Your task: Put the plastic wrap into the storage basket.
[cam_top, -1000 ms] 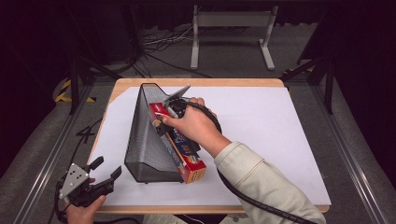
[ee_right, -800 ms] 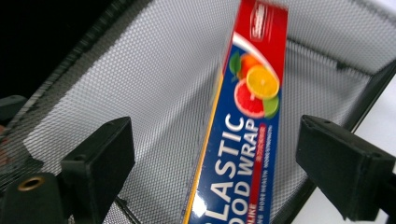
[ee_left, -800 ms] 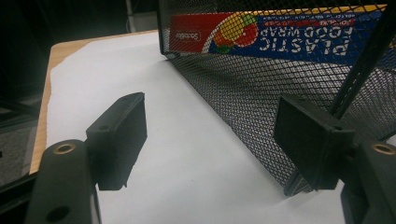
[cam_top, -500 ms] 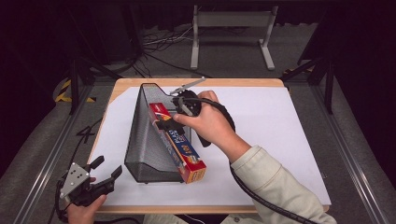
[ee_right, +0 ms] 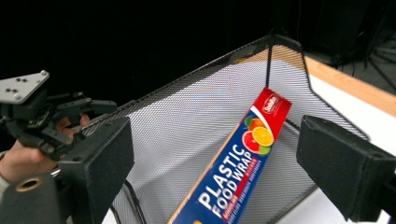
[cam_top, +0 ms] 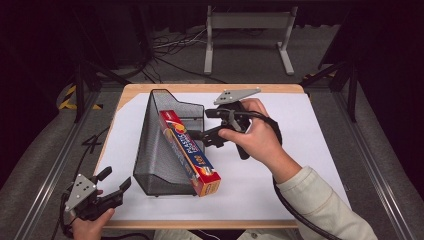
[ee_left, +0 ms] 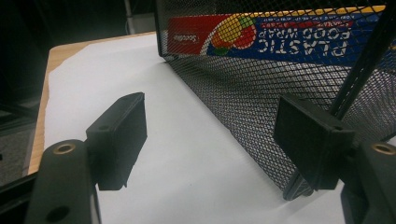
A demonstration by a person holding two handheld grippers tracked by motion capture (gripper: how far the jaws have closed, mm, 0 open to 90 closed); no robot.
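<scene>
a box of plastic food wrap (cam_top: 190,152) leans inside a black mesh file holder (cam_top: 155,150) on the desk (cam_top: 300,150). the right hand-held gripper (cam_top: 202,136), jaws spread and empty, sits just beside the box's upper half. the left hand-held gripper (cam_top: 114,186), also spread, rests near the holder's front corner.

blocked: mesh holder (cam_top: 160,150), wrap box (cam_top: 190,152) | free: paper right (cam_top: 300,145)

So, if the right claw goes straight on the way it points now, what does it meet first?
Probably the long red-and-blue plastic food wrap box leaning inside the black wire mesh basket; the open right claw points at it.
</scene>
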